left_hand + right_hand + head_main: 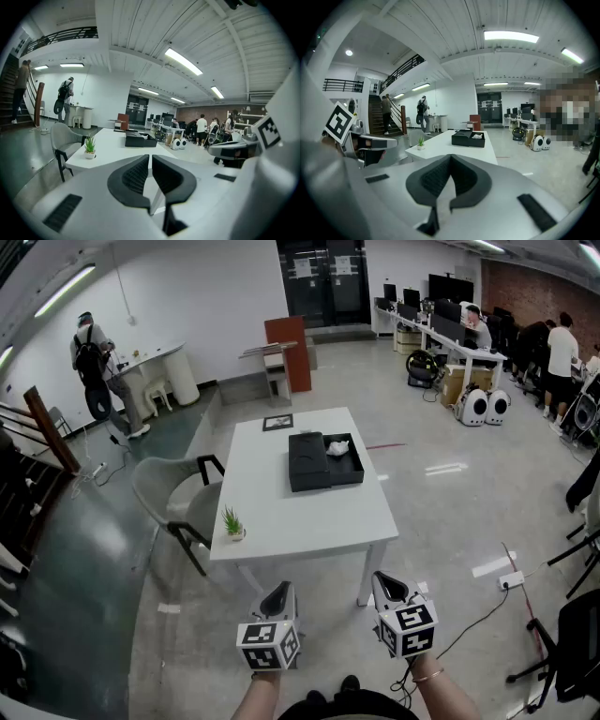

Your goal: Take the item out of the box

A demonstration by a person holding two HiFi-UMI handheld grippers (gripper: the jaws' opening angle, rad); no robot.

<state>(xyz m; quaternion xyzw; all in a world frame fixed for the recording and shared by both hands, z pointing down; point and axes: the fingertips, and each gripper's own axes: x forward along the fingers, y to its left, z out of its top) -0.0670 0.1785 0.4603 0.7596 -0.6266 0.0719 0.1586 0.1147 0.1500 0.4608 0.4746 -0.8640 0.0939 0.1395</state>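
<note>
An open black box [345, 470] lies on the far half of the white table [300, 521], its lid [308, 461] resting beside it on the left. A crumpled white item [337, 447] sits inside the box. Both grippers hover low in front of the table's near edge, far from the box. My left gripper [278, 594] is shut with nothing in it, and my right gripper [389, 585] is shut and empty too. The left gripper view shows the box [139, 139] beyond the left gripper [150, 157]. In the right gripper view the box [468, 138] and item [478, 136] lie past the right gripper [450, 155].
A small potted plant [232, 523] stands at the table's front left corner. A grey chair [169, 493] is at the table's left side. A square marker card [277, 422] lies at the far edge. A power strip [511, 579] with a cable is on the floor right.
</note>
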